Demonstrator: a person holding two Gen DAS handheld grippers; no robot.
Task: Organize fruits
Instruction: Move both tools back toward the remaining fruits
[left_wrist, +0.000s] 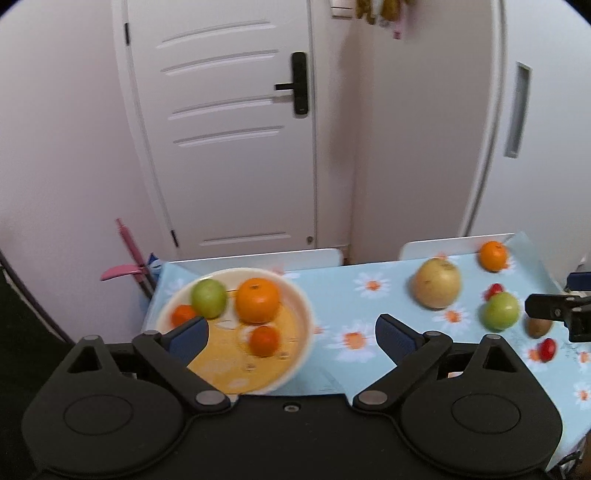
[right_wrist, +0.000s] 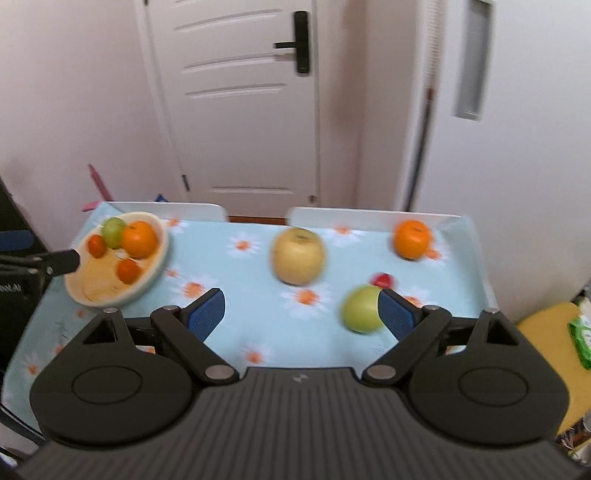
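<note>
Risk sits at the green apple (right_wrist: 364, 308), touching the right gripper (right_wrist: 301, 314) on its right finger: both grippers, left gripper (left_wrist: 291, 338) too, gape empty, so a careless sweep may roll it from the table (right_wrist: 251, 317), far from the bowl (right_wrist: 162, 254)

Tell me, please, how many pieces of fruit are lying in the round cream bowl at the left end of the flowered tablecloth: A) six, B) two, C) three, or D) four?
D: the round cream bowl holds one green apple, one large orange and two small tangerines, four in all, as the right wrist view also shows.
</note>
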